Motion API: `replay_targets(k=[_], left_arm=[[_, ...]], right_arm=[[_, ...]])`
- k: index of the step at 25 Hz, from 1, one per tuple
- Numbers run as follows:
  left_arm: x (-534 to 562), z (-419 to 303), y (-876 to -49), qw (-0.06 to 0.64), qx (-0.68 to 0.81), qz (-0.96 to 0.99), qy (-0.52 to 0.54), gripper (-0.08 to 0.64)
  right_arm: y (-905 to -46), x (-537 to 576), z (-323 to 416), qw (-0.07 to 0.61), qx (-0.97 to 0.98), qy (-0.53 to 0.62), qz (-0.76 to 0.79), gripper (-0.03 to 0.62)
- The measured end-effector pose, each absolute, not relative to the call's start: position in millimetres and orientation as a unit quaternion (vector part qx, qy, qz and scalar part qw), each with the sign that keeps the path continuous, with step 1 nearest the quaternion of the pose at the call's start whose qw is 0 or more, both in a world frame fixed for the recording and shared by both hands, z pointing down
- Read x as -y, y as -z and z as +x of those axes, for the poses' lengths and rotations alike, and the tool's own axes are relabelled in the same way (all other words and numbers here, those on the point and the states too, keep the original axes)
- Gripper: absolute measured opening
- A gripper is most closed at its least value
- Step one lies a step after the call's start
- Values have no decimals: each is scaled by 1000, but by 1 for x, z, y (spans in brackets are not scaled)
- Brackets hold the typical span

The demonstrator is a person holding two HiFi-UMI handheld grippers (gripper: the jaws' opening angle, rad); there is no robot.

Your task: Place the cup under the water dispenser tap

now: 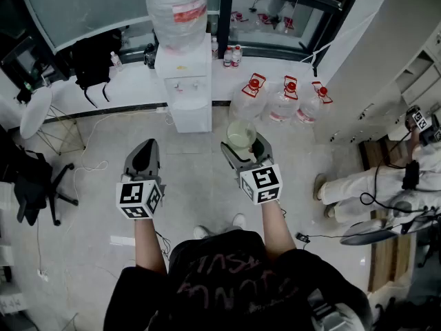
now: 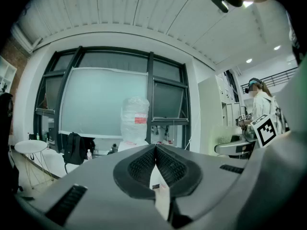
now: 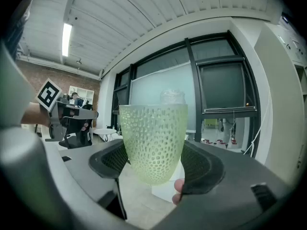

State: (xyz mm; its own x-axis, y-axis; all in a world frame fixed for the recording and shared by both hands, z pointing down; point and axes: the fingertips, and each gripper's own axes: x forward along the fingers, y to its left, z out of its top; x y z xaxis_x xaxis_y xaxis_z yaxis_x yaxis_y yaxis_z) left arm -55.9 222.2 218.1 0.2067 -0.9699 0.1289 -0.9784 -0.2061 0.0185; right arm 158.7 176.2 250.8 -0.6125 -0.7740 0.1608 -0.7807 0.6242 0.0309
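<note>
We hold both forearms out level at mid-frame. The left gripper [image 1: 145,152] has its jaws pressed together on nothing. The right gripper [image 1: 245,149] clamps wide around the upright green dimpled cup [image 3: 153,143]. Open floor [image 1: 196,161] stretches from us to the water dispenser [image 1: 187,92] at top centre, with bottles [image 1: 282,102] crowding its right side. Its taps are too small to make out.

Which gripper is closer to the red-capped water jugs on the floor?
Right. The right gripper, holding the green cup, sits just before the left end of the water jugs. The left gripper, shut and empty, is farther left, past the water dispenser.
</note>
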Motion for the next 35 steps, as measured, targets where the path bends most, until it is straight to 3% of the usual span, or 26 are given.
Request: replay_targets(k=[35], left_arm=[[-234, -82, -230, 49, 607, 792, -49, 9]], right_arm=[[-253, -198, 135, 71, 887, -21, 456, 351]])
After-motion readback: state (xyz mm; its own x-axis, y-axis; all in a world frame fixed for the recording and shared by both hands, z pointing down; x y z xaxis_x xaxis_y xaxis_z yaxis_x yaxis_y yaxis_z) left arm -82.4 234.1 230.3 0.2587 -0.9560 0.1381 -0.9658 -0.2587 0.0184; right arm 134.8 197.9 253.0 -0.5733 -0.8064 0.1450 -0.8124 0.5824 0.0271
